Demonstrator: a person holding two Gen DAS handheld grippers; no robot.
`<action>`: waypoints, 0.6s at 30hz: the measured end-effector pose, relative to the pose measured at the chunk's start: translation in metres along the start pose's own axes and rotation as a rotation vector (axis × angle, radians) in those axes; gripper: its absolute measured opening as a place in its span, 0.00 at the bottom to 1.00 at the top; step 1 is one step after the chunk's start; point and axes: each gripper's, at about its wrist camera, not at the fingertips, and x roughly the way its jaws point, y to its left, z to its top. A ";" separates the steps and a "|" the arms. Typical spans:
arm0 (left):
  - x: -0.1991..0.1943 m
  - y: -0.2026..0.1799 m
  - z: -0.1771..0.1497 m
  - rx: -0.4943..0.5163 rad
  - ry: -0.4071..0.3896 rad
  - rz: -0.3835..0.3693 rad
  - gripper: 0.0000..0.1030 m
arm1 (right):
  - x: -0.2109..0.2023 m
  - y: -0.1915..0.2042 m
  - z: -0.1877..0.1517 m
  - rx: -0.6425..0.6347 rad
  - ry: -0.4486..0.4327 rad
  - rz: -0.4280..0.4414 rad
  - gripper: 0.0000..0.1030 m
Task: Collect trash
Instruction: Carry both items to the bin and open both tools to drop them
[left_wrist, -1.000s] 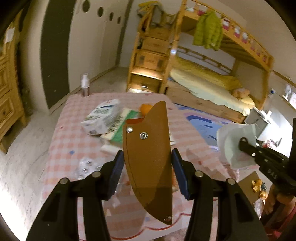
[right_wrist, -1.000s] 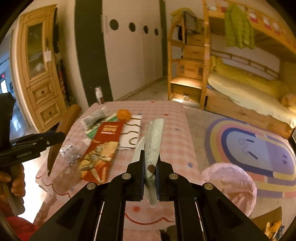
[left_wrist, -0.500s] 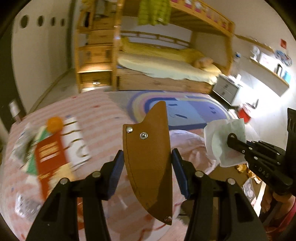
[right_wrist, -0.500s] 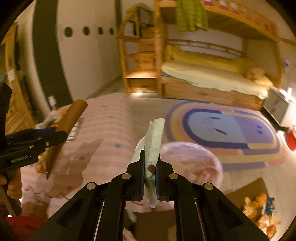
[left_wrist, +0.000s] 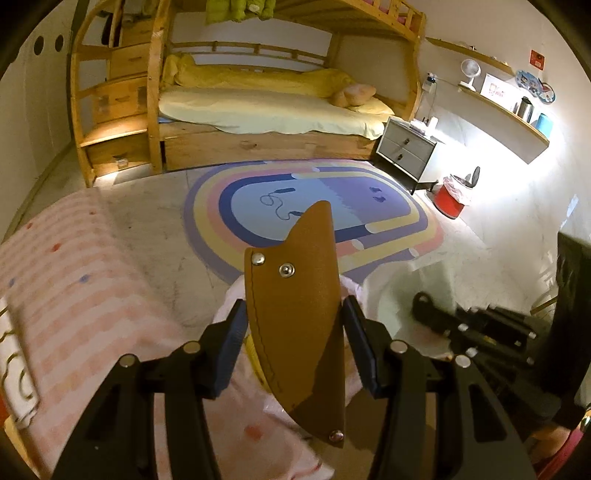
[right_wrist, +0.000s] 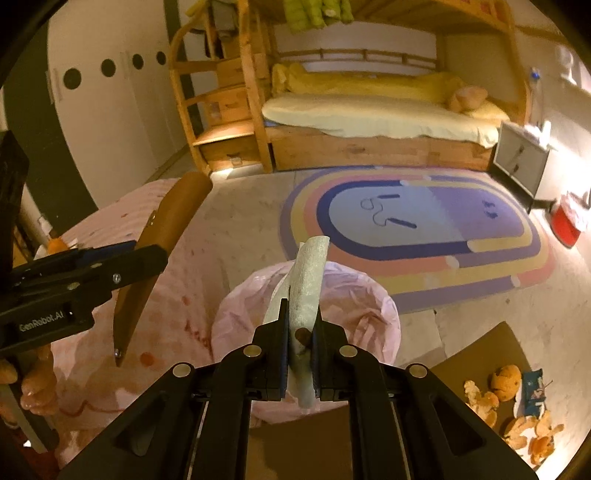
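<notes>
- Two views, two loads. Through the left wrist camera, the left gripper (left_wrist: 293, 338) is clamping a brown leather sheath (left_wrist: 295, 314) across its middle, tip pointing up over the edge of the pink checked tablecloth (left_wrist: 74, 295). The right gripper (left_wrist: 424, 306) is showing blurred at the right with something pale in it.
- The sheath is looking stiff and fairly light — smooth leather that could slide between the pads, so the wide riveted middle, where it is being held, seems the safest place to pinch.
- Through the right wrist camera, the right gripper (right_wrist: 298, 338) is squeezing a crumpled white tissue (right_wrist: 306, 284), jaws nearly together, directly above the open pink-lined bin (right_wrist: 369, 314).
- The tissue is soft and almost weightless; I judge it will drop freely once released, though it may cling to a pad.
- Orange peels (right_wrist: 517, 417) are lying on the floor at the lower right, well apart from the bin — likely more to gather.
</notes>
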 end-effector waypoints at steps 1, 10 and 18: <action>0.005 0.000 0.003 -0.004 0.003 -0.002 0.50 | 0.004 -0.003 0.002 0.005 0.003 0.003 0.10; 0.010 0.018 0.010 -0.070 0.002 0.013 0.75 | 0.037 -0.013 0.011 0.063 0.037 0.014 0.37; -0.040 0.032 -0.010 -0.092 -0.027 0.101 0.75 | -0.010 0.002 0.012 0.066 -0.023 0.035 0.37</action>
